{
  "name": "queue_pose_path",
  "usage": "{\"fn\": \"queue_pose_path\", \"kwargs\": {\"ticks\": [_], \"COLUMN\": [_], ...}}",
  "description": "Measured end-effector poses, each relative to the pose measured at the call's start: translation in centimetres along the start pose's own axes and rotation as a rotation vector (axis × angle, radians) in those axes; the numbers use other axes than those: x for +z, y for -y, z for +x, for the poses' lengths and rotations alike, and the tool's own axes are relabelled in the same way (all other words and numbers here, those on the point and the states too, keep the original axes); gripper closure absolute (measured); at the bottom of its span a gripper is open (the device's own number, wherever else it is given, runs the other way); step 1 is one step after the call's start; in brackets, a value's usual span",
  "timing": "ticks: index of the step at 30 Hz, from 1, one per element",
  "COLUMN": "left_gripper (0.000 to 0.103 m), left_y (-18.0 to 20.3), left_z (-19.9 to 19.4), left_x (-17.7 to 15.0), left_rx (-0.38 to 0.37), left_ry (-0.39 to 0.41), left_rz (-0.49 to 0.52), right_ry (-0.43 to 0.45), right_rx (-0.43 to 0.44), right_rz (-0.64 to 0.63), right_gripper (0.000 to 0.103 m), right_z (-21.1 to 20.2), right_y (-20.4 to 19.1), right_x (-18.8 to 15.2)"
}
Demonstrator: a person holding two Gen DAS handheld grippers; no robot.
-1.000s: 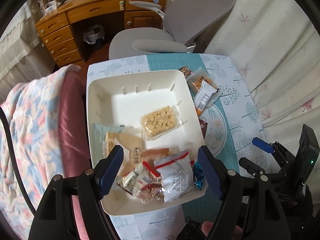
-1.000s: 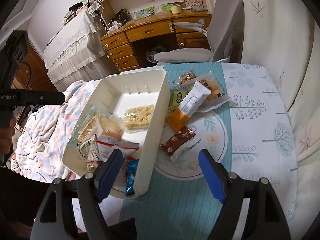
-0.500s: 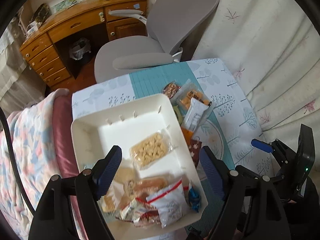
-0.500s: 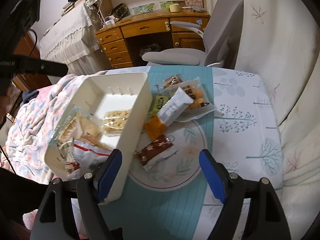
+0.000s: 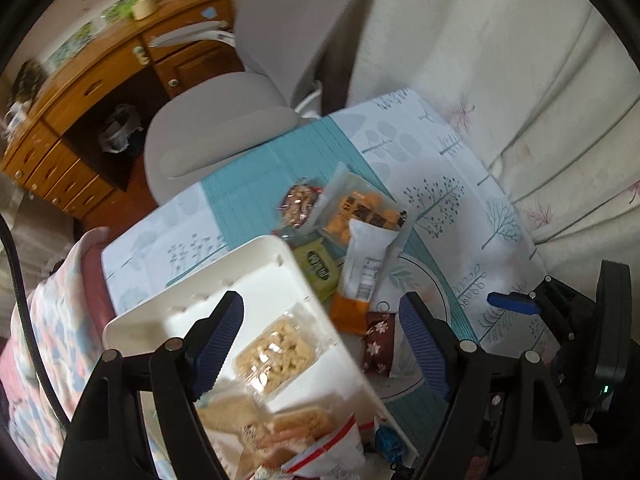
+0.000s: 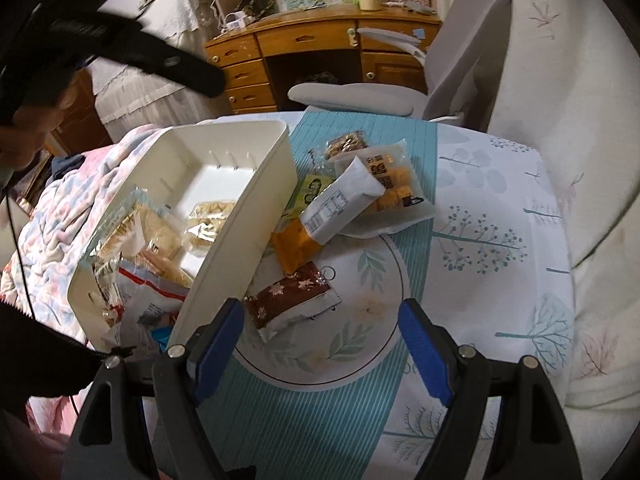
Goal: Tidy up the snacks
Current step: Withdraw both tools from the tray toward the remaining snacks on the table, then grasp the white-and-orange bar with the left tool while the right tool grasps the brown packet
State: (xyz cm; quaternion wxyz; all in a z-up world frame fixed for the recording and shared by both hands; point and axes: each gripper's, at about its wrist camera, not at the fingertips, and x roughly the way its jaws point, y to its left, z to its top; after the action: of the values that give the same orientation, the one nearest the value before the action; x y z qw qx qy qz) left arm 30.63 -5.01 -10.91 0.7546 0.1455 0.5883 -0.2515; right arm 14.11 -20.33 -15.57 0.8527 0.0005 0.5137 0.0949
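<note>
A white bin (image 6: 256, 200) sits at the table's left and holds several snack packs, among them a clear tray of pale biscuits (image 5: 274, 354). Loose on the table to its right lie a brown starred pack (image 6: 290, 304), a white-and-orange stick pack (image 6: 324, 216), a green pack (image 6: 310, 192), a clear bag of orange snacks (image 6: 394, 192) and a small nut pack (image 6: 346, 142). My left gripper (image 5: 320, 340) is open and empty, above the bin's right side. My right gripper (image 6: 320, 344) is open and empty, just in front of the brown pack.
The tablecloth (image 6: 500, 240) has a teal stripe and tree prints. A grey office chair (image 6: 360, 98) stands behind the table, before a wooden desk (image 6: 304, 40). A floral blanket (image 6: 52, 216) lies left of the bin. A curtain (image 6: 580, 120) hangs at the right.
My left gripper has swung up and to the right, from over the bin's near end toward the loose snacks. My right gripper has moved in closer to the brown pack. Both stay open.
</note>
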Motion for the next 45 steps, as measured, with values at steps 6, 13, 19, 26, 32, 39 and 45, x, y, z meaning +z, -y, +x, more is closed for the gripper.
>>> {"fn": "queue_pose_path", "kwargs": {"ticks": [6,13,19,26,32,39,45], "left_gripper": [0.024,0.024,0.024,0.024,0.024,0.030,0.040], "left_y": [2.4,5.2,6.7,7.0,7.4,7.8,7.6], "left_z": [3.4,7.5,10.2,12.9,14.9,16.6,17.9], "left_x": [1.6,2.7,3.2,4.0,4.0,4.3,4.5], "left_rx": [-0.028,-0.022,-0.016,-0.020,-0.013,0.001,0.027], "left_ry": [-0.055,-0.141,-0.200,-0.258,-0.282,-0.314,-0.335], "left_rz": [0.063,0.140,0.167,0.149,0.137,0.144,0.142], "right_ry": [0.002,0.030,0.030,0.012,-0.004,-0.033,-0.042], "right_rx": [0.019,0.046,0.047,0.066,0.099,0.092,0.093], "right_rz": [-0.027,-0.040,-0.069,-0.135,-0.184,-0.261,-0.293], "right_gripper": [0.023,0.023,0.023,0.023,0.022,0.017,0.015], "right_z": [1.2,2.3,3.2,4.3,5.7,7.8,9.6], "right_y": [0.3,0.6,0.7,0.4,-0.2,-1.2,-1.6], "right_x": [-0.7,-1.4,-1.8,-2.3,-2.5,-2.7,-2.2]}}
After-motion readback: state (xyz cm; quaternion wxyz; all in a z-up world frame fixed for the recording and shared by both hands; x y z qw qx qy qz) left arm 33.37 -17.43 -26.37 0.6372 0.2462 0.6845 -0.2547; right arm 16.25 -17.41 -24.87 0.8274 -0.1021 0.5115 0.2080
